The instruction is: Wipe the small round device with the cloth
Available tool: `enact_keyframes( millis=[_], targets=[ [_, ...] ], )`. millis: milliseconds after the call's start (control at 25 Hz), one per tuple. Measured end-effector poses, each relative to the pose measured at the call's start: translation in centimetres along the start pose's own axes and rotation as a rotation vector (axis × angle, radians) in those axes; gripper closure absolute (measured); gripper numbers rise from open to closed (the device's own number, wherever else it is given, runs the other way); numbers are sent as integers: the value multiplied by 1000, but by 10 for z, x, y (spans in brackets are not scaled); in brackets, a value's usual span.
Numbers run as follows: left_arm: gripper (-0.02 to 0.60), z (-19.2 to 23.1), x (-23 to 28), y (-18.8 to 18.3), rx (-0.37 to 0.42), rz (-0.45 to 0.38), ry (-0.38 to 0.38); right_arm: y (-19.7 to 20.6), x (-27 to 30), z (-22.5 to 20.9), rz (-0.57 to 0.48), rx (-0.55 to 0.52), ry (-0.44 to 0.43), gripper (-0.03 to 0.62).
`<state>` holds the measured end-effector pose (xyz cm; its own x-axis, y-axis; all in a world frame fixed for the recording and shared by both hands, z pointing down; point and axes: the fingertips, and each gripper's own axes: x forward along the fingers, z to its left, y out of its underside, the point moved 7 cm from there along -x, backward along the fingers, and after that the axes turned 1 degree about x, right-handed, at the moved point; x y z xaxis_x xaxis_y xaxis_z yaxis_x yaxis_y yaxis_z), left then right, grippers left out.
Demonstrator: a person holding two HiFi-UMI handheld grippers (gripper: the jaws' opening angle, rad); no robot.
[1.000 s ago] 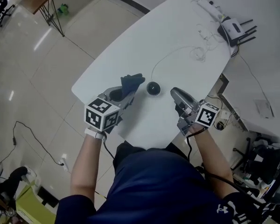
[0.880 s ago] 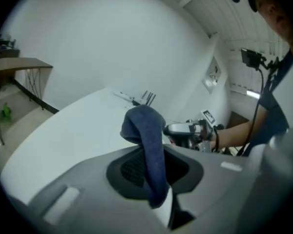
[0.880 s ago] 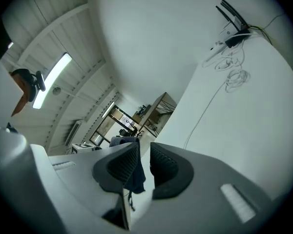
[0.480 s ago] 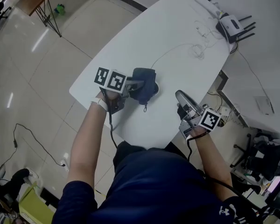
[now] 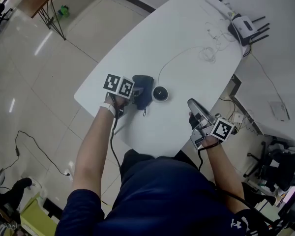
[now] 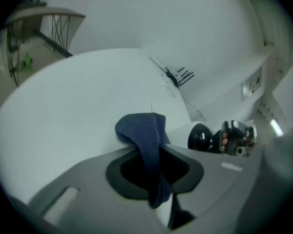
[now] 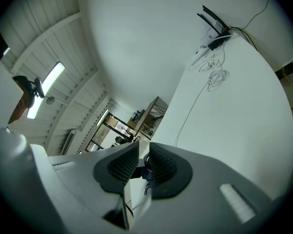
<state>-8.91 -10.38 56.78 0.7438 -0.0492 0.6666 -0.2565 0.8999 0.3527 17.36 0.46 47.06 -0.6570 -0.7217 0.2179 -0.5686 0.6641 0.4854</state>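
Lowered since the earlier frames, the left claw (image 5: 139, 93) now sits at counter level; the dark blue cloth (image 5: 143, 89) it carries no longer hides the small round device (image 5: 161, 93). The right claw's (image 5: 192, 103) jaws have just been closing.

Head view: the white counter (image 5: 187, 28) carries the black device near its front edge, with a thin cable (image 5: 179, 56) running from it toward a router (image 5: 242, 25) at the far end. The cloth lies just left of the device – contact cannot be confirmed. The right claw is held at the counter's near right edge, well apart from the device.

Left gripper view: the jaws are clamped on the cloth (image 6: 145, 133), which bunches up beyond the pads and hangs down between them. The device (image 6: 200, 137) stands to the right of the cloth.

Right gripper view: the ribbed pads stand close together with a narrow gap – nothing is held between them. The counter (image 7: 234, 111) and the router (image 7: 214, 32) lie ahead.
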Motion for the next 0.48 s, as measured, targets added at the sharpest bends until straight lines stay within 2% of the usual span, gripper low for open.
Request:
enact_keyframes(
  millis=[80, 160, 240, 280, 360, 480],
  targets=[
    [525, 0, -5, -8, 88, -29, -128, -1, 1, 0, 4, -15, 12, 525],
    [525, -4, -3, -16, 194, -11, -191, -1, 3, 1, 14, -29, 25, 525],
    [525, -15, 6, -20, 265, 77, -162, 4, 6, 1, 25, -19, 12, 525],
    [525, -19, 13, -19, 266, 135, -123, 6, 8, 2, 30, -15, 9, 526],
    [523, -22, 27, -17, 217, 229, -52, 9, 9, 4, 37, -19, 13, 528],
    [525, -20, 31, -18, 169, 256, -15, 12, 9, 7, 45, -29, 11, 529]
  ],
)
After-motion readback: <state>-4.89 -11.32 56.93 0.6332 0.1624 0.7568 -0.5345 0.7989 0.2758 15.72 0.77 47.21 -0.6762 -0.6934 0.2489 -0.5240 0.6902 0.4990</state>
